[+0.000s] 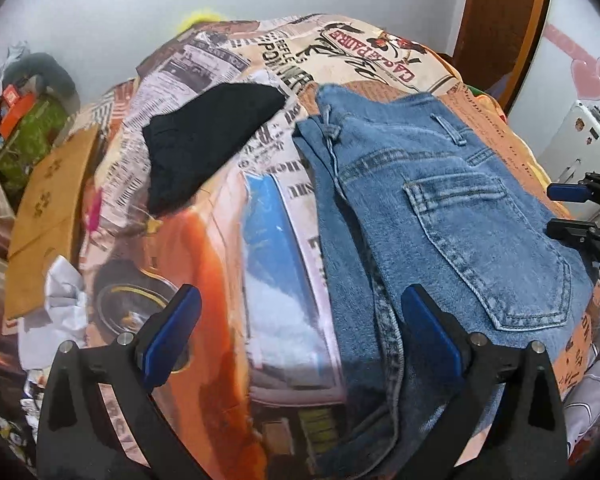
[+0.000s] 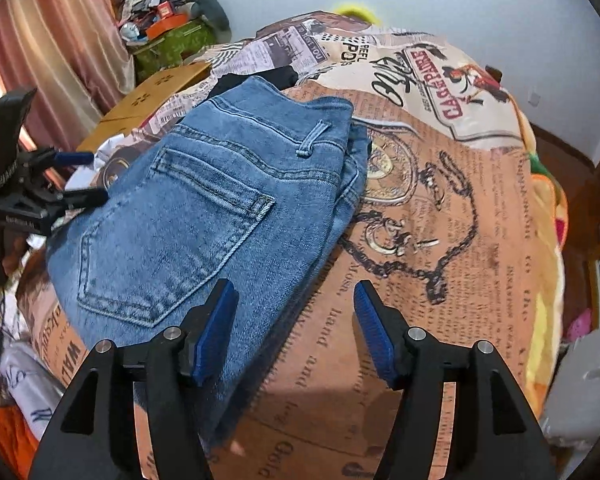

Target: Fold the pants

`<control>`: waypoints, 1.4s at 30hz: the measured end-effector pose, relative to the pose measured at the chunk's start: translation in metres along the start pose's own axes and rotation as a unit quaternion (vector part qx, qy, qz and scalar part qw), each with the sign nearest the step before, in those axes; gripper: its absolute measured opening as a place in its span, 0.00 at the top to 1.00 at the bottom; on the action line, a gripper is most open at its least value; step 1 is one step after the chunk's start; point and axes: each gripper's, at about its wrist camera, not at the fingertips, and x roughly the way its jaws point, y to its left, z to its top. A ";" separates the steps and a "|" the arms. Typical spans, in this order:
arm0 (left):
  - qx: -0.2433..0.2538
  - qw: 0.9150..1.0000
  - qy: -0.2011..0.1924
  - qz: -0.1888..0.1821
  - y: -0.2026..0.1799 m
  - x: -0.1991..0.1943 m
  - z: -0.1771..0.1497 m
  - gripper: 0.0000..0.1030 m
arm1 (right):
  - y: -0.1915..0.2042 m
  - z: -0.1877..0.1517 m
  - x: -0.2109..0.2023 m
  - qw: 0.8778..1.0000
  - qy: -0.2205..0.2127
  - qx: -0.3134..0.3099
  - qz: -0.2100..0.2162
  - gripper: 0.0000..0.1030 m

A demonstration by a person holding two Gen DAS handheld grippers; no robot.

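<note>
On the bed [image 2: 460, 240], toward its near edge, folded blue jeans [image 2: 204, 208] are laid on a newspaper-print cover, back pocket up. A black cloth [image 1: 208, 140] is seen beyond them. Both the left gripper [image 1: 300, 332] and the right gripper [image 2: 296, 332] are held with fingers spread, nothing pinched.

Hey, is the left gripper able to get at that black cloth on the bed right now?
Probably yes. The left gripper has open, empty jaws, and only bare bedspread lies between it and the black cloth; the jeans sit off to the side.
</note>
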 end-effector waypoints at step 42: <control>-0.031 0.969 0.094 -0.224 -0.020 0.093 0.077 0.21 | -0.036 0.034 0.074 0.975 0.020 0.132 0.180 0.47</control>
